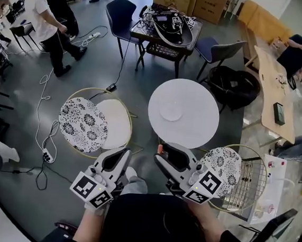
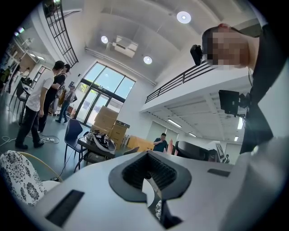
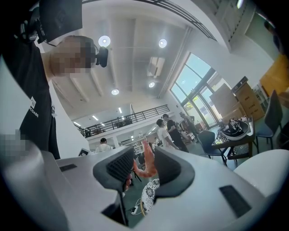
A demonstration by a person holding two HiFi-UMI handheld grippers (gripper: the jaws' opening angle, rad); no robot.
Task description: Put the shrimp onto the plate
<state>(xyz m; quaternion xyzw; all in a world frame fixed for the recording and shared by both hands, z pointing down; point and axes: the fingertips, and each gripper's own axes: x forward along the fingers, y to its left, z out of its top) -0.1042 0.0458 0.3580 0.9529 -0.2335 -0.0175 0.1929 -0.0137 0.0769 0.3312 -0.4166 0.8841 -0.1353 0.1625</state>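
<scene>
A pink shrimp (image 1: 159, 148) stands upright between the black pads of my right gripper (image 1: 163, 155), which is shut on it. In the right gripper view the shrimp (image 3: 147, 163) curls up out of the jaws. The gripper hangs just off the near edge of the round white table (image 1: 195, 127). A small pale plate (image 1: 171, 113) lies at the table's middle, beyond the shrimp. My left gripper (image 1: 121, 155) hovers to the left over the floor, jaws together and holding nothing. From the left gripper view (image 2: 150, 173) the shrimp's tip (image 2: 170, 146) shows to the right.
Two wire-frame chairs with floral cushions (image 1: 83, 124) (image 1: 222, 164) flank the table. Cables and a power strip (image 1: 47, 156) trail over the floor at left. Behind stand a cluttered dark table (image 1: 168, 26), chairs, a black bin (image 1: 233, 86) and people at the back left.
</scene>
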